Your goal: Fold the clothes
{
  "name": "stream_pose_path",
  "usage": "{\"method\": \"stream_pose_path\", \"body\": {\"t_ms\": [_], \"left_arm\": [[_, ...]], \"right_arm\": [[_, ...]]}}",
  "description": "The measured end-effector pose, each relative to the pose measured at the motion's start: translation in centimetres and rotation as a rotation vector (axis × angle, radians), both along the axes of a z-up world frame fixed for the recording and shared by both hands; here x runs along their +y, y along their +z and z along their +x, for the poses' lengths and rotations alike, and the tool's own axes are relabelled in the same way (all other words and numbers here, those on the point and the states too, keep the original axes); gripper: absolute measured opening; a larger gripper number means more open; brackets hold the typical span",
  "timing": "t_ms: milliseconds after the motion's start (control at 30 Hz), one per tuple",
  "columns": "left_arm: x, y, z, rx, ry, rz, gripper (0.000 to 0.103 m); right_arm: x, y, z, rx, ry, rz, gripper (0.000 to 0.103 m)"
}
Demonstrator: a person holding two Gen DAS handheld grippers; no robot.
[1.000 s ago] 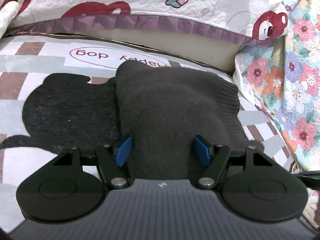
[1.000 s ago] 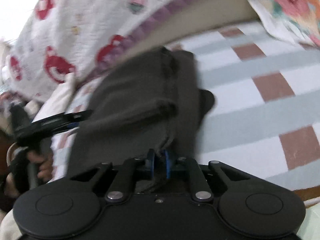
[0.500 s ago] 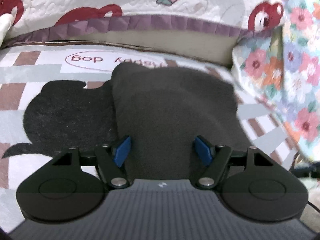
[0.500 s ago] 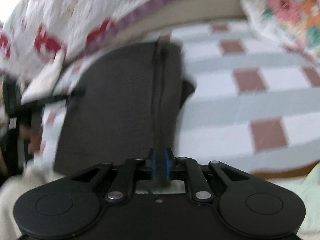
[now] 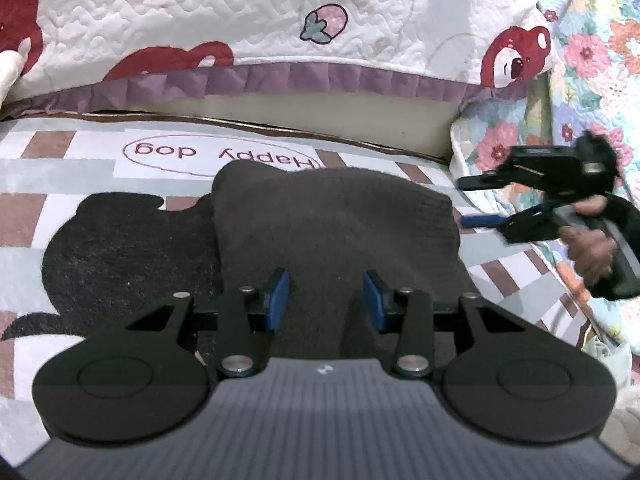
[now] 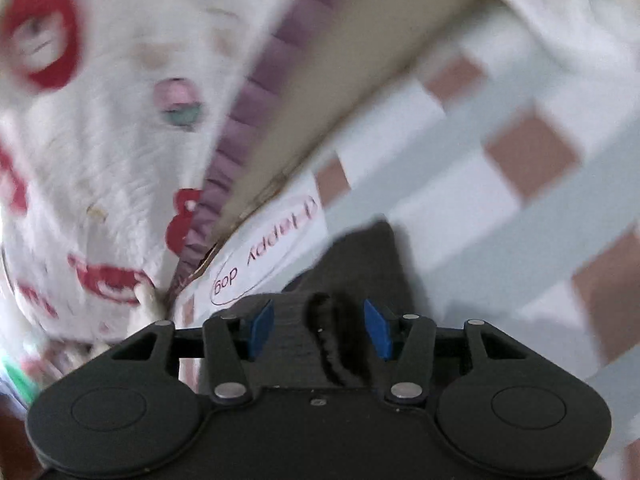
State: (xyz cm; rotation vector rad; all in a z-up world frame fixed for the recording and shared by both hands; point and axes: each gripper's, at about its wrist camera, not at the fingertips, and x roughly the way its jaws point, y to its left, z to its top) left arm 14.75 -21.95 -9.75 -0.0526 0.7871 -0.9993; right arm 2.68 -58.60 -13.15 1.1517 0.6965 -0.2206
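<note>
Currently, at the bottom of the left wrist view, the left gripper point(image 5: 325, 300) has its blue-padded fingers point(image 5: 278, 294) spread apart, released, with the near edge of the dark grey knitted garment point(image 5: 336, 236) lying between them but not pinched. The garment sits in the centre of the frame as a compact, doubled-over block on the checked grey, white and brown bed cover point(image 5: 72, 160), partly overlapping the black dog silhouette print point(image 5: 120, 248). At the right edge of the same view, the right gripper point(image 5: 480, 202) is held by a hand point(image 5: 588, 248) just beside the ribbed hem; its fingers appear parted.

In the blurred right wrist view, the right gripper's fingers point(image 6: 260, 326) are likewise open, with a garment edge point(image 6: 340, 340) lying between them, ungrasped. Beyond the garment lies the oval "Happy dog" label point(image 5: 222, 156), then the white quilted blanket with red bear print and purple frill point(image 5: 240, 40) across the top of the frame.

Assessment: the fold appears largely complete. Remaining work is probably limited to squaring the edges or setting the garment aside.
</note>
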Motion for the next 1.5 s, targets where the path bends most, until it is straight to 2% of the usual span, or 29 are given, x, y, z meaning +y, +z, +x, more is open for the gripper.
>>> {"method": "stream_pose_path", "body": {"t_ms": [133, 200, 233, 267, 300, 333, 400, 433, 500, 567, 633, 700, 767, 833, 900, 967, 1000, 1033, 1100, 1167, 1233, 1267, 1300, 1333, 1367, 1433, 1500], "left_arm": [[0.0, -0.8, 0.5, 0.054, -0.006, -0.014, 0.040], [0.0, -1.2, 0.8, 0.086, -0.006, -0.023, 0.040], [0.0, -1.3, 0.9, 0.090, -0.005, -0.024, 0.040], [0.0, -1.3, 0.9, 0.087, -0.006, -0.023, 0.040], [0.0, -1.3, 0.9, 0.084, -0.006, -0.021, 0.040], [0.0, -1.2, 0.9, 0.082, -0.007, -0.020, 0.040], [0.1, -1.1, 0.8, 0.071, -0.006, -0.027, 0.040], [0.2, -0.9, 0.6, 0.051, -0.001, -0.037, 0.040], [0.4, -0.4, 0.4, 0.009, 0.008, -0.059, 0.040], [0.5, 0.0, 0.1, -0.029, 0.012, -0.078, 0.040], [0.0, -0.2, -0.1, -0.044, -0.007, -0.063, 0.040], [-0.6, -0.6, -0.4, -0.045, -0.034, -0.038, 0.040], [-1.0, -0.9, -0.8, -0.040, -0.060, -0.023, 0.044], [-1.2, -1.1, -0.9, -0.030, -0.082, -0.014, 0.046], [-1.0, -1.4, -0.4, 0.017, -0.075, -0.032, 0.047], [-0.6, -1.8, 0.5, 0.083, -0.060, -0.073, 0.047], [-0.2, -1.9, 1.0, 0.121, -0.046, -0.104, 0.047], [0.2, -1.9, 1.3, 0.140, -0.032, -0.131, 0.047], [0.6, -1.7, 1.7, 0.153, -0.002, -0.165, 0.045], [0.8, -1.3, 2.1, 0.126, 0.032, -0.164, 0.043], [0.4, -0.7, 2.6, 0.056, 0.078, -0.108, 0.044], [0.2, -0.7, 2.7, 0.014, 0.114, -0.059, 0.047], [0.0, -0.8, 2.9, -0.029, 0.149, -0.009, 0.048], [-0.1, -0.9, 3.0, -0.062, 0.180, 0.033, 0.049], [0.1, -1.3, 3.4, -0.031, 0.177, 0.021, 0.050], [0.7, -2.3, 4.6, 0.114, 0.159, -0.057, 0.054], [1.2, -3.1, 5.7, 0.250, 0.141, -0.130, 0.056]], "right_arm": [[-0.1, -3.5, 0.4, 0.001, -0.087, 0.248, 0.059], [0.3, -4.1, 0.9, -0.015, -0.076, 0.299, 0.061], [0.5, -4.1, 1.2, -0.024, -0.064, 0.311, 0.059], [0.7, -4.2, 1.5, -0.033, -0.052, 0.323, 0.053], [1.0, -3.4, 2.0, -0.042, -0.035, 0.271, 0.031], [1.7, -1.9, 2.3, -0.063, 0.009, 0.173, 0.016], [3.2, 1.0, 2.7, -0.105, 0.098, -0.028, 0.013], [4.5, 2.7, 2.8, -0.135, 0.151, -0.163, 0.012], [9.4, 6.9, 2.1, -0.223, 0.300, -0.600, 0.012], [15.2, 8.9, 0.2, -0.361, 0.480, -1.038, 0.011], [19.7, 8.6, -1.1, -0.377, 0.622, -1.274, 0.008], [19.7, 7.1, -0.4, -0.243, 0.604, -1.290, 0.008], [17.7, 5.5, 0.9, -0.087, 0.516, -1.305, 0.008], [14.8, 5.2, 1.8, -0.047, 0.430, -1.143, 0.011], [11.8, 5.3, 1.7, -0.150, 0.433, -0.776, 0.013], [11.3, 5.2, 1.6, -0.215, 0.426, -0.617, 0.021], [11.6, 5.2, 1.7, -0.200, 0.420, -0.611, 0.036], [11.9, 5.2, 1.8, -0.180, 0.415, -0.609, 0.044], [11.9, 5.4, 1.8, -0.130, 0.337, -0.642, 0.044], [10.9, 5.3, 1.7, -0.102, 0.222, -0.610, 0.051], [8.4, 4.9, 1.9, -0.044, 0.106, -0.511, 0.063], [7.3, 4.6, 2.3, 0.011, 0.080, -0.481, 0.065], [6.7, 4.4, 3.1, 0.098, 0.065, -0.487, 0.065], [6.6, 4.3, 3.9, 0.140, 0.082, -0.497, 0.065], [6.5, 4.1, 4.6, 0.178, 0.101, -0.508, 0.065], [6.3, 3.3, 5.4, 0.154, 0.123, -0.432, 0.065], [9.2, 3.8, 5.1, 0.098, 0.208, -0.575, 0.065]]}}
